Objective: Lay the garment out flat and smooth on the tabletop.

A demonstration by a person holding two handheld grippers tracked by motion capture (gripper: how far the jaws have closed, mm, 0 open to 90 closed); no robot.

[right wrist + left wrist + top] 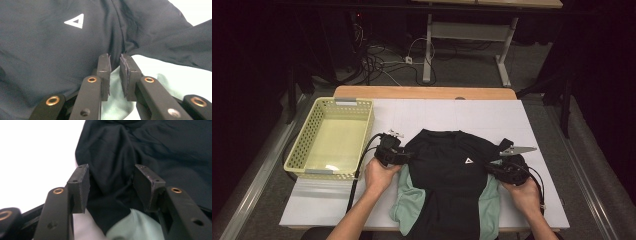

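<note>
Basket [297, 150]: pale yellow-green, perforated, standing on the white table [537, 200] at its left side, apart from the work and with nothing visible in it.

Left gripper [404, 156]: positioned at the left armpit of the black T-shirt [447, 175]; in the left gripper view the jaws stand about half open, with a fold of black cloth lying between the pads [81, 192] without being pressed; nothing is held.

Black T-shirt: spread flat at the centre of the table, collar away from the person, white triangle logo [75, 22] up; it lies on a mint-green garment [409, 200] that protrudes at both lower sides.

Right gripper [493, 167]: at the right armpit seam; in the right gripper view [115, 65] the jaws are narrowly parted, a slim gap between the pads, with the seam edge just ahead of the tips; no cloth is visibly clamped.

Step in hand, as judged: release of both sides after laying or smoothing the shirt; folding not yet begun.

Next move, as judged: re-grip one sleeve or side edge of the black layer alone, leaving the green cloth beneath; carry it inward over the chest; keep the collar line straight.
</note>
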